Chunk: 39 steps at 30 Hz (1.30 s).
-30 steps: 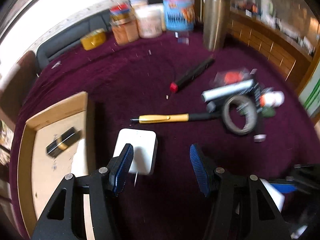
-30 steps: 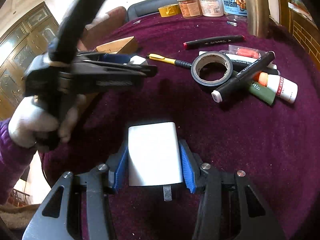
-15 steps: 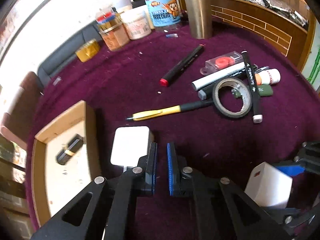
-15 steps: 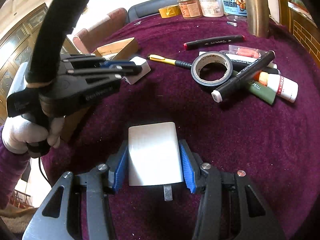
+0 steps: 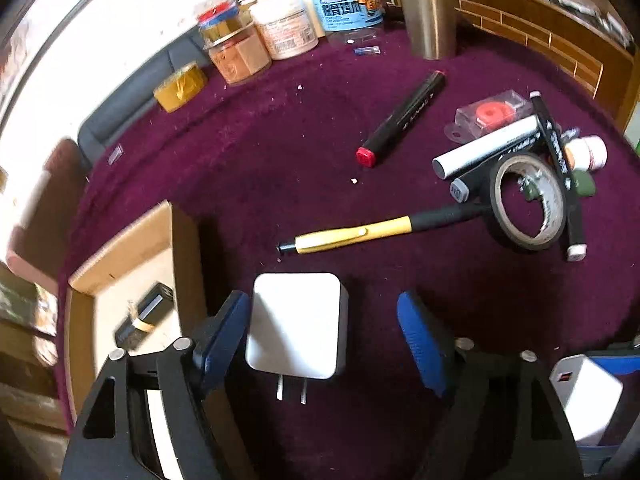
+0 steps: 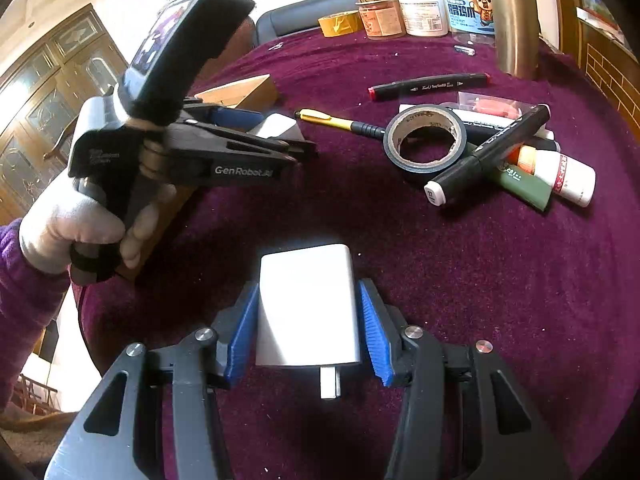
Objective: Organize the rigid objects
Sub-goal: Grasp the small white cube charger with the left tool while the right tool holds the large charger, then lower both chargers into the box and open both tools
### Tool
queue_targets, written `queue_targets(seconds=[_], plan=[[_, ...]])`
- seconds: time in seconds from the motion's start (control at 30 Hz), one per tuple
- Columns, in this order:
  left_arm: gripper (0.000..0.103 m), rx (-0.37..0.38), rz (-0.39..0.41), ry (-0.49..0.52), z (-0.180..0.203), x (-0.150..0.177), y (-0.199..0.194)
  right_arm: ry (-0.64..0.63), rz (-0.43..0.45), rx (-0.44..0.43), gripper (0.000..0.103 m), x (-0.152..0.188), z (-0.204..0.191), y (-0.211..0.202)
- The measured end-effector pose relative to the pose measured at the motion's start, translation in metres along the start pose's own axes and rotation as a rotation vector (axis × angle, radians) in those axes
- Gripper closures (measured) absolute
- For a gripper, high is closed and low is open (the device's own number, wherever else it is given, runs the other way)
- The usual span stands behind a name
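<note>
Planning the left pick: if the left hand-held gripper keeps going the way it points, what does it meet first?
Most likely the white charger lying flat on the cloth. It already sits between the left hand-held gripper fingers, which have just been opening, close to one finger; whether they touch is unclear.

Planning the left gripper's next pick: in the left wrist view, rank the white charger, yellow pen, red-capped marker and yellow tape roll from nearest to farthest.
1. White charger, between the left gripper's fingers.
2. Yellow pen, just beyond.
3. Red-capped marker, farther, right of centre.
4. Yellow tape roll, far left edge.
</note>
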<state>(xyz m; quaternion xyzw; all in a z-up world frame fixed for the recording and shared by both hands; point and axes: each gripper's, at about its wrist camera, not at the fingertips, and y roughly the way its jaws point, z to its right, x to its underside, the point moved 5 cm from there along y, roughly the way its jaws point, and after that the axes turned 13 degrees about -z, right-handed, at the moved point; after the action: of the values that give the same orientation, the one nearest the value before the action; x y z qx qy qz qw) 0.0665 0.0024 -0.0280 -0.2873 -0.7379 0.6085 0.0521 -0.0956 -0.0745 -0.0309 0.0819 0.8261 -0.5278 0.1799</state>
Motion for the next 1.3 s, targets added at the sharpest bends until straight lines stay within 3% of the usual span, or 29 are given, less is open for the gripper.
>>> queue_targets(seconds=[0.07, 0.3, 0.37, 0.47, 0.57, 0.63, 1.03, 1.17, 1.3], plan=[[0.062, -0.016, 0.017, 0.004, 0.001, 0.005, -0.004, 0.0, 0.0, 0.0, 0.055, 0.0, 0.0, 0.0], [0.062, 0.085, 0.018, 0.037, 0.028, 0.048, -0.024, -0.001, 0.001, -0.018, 0.051, 0.0, -0.001, -0.001], [0.061, 0.077, 0.024, 0.039, 0.034, 0.053, -0.027, -0.013, -0.002, -0.014, 0.047, 0.0, -0.004, 0.0], [0.062, 0.079, 0.027, 0.015, 0.037, 0.052, -0.024, -0.043, -0.01, 0.057, 0.047, 0.0, -0.011, 0.003], [0.063, 0.148, 0.029, -0.037, 0.032, 0.054, -0.027, -0.071, -0.015, 0.185, 0.057, 0.002, -0.02, 0.006], [0.063, 0.185, 0.046, -0.062, 0.031, 0.063, -0.037, -0.063, -0.011, 0.207, 0.057, 0.003, -0.021, 0.005], [0.063, 0.321, 0.227, -0.165, -0.026, 0.105, -0.107, 0.102, 0.085, 0.096, 0.058, 0.002, -0.022, -0.038], [0.063, 0.346, 0.26, -0.222, -0.057, 0.119, -0.119, 0.118, 0.104, 0.002, 0.058, -0.014, -0.037, -0.053], [0.063, 0.322, 0.264, -0.322, -0.1, 0.132, -0.118, 0.118, 0.11, -0.104, 0.057, -0.038, -0.053, -0.059]])
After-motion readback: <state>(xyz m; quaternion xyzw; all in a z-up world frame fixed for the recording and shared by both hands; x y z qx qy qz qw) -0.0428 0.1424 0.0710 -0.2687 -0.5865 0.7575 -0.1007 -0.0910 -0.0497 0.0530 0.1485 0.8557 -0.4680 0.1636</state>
